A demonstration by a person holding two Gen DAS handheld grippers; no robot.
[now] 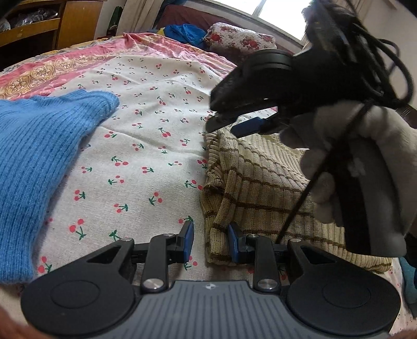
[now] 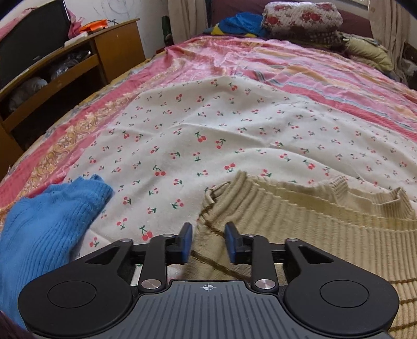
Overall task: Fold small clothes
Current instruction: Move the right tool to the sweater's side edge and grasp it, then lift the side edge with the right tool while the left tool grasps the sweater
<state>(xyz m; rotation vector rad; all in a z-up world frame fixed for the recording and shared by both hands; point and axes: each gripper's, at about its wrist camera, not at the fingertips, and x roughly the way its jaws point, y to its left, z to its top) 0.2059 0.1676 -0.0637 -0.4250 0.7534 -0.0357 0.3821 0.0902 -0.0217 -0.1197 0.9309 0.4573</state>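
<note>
A beige knit sweater with brown stripes (image 1: 263, 180) lies on the cherry-print sheet (image 1: 146, 125); it also shows in the right wrist view (image 2: 299, 224). A blue knit sweater (image 1: 34, 156) lies to the left, also seen in the right wrist view (image 2: 49, 216). My left gripper (image 1: 211, 243) is open, its fingers straddling the beige sweater's left edge. My right gripper (image 2: 208, 242) is open just above the beige sweater's left part. In the left wrist view the right gripper (image 1: 234, 122) hovers over the beige sweater, held by a grey-gloved hand (image 1: 365, 167).
The cherry sheet (image 2: 221, 130) lies over a pink patterned bedspread (image 2: 286, 62). A floral pillow (image 2: 302, 15) and blue clothes (image 2: 239, 23) sit at the bed's far end. A wooden shelf unit (image 2: 78, 62) stands left of the bed.
</note>
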